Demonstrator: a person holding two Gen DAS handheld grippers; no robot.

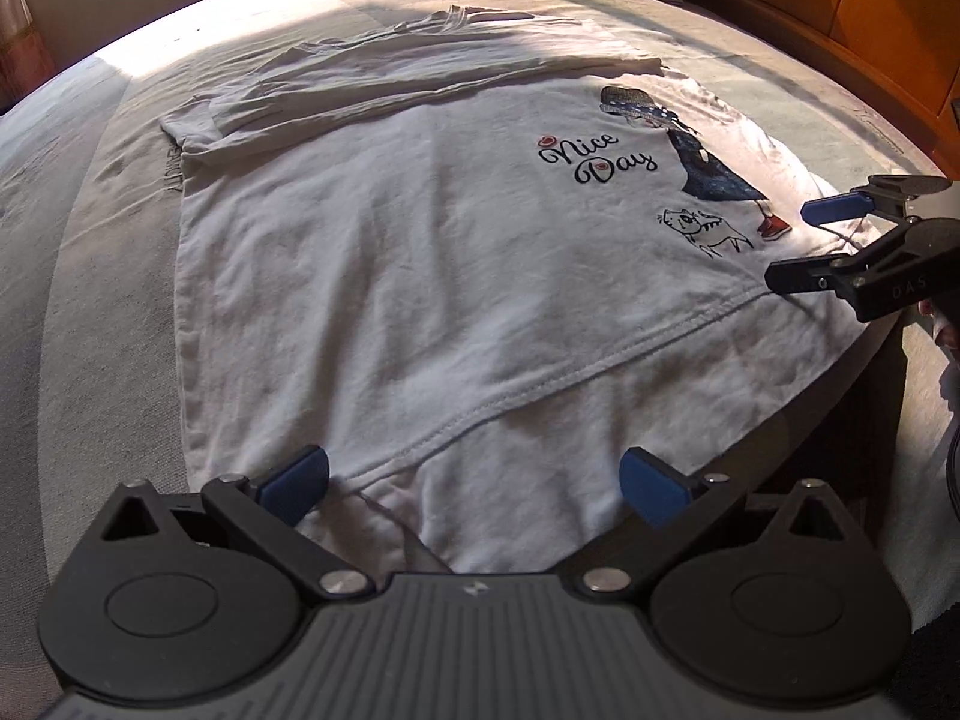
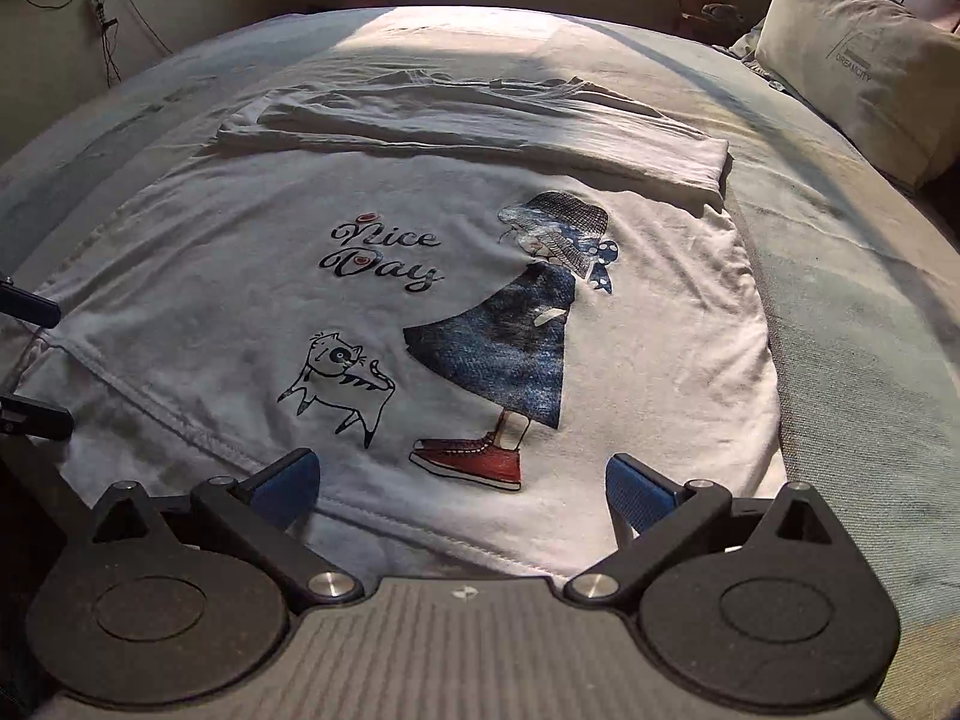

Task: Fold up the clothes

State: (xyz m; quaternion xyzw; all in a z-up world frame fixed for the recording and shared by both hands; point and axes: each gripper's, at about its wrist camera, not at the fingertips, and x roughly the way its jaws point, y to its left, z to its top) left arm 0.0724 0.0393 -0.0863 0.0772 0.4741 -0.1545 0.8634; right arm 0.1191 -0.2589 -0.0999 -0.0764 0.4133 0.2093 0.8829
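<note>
White t-shirt (image 2: 420, 324) lies print-up on the bed (image 2: 852, 312), far part already folded over, hem nearest both claws. Left claw (image 1: 474, 480) and right claw (image 2: 459, 480) gape wide, empty, side by side at the hem, equally near

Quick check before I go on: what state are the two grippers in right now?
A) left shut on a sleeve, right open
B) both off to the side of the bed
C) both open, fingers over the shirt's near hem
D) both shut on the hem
C: the left gripper and the right gripper each show their blue fingers spread wide, with the white shirt and its near hem lying flat and ungripped between them.
</note>
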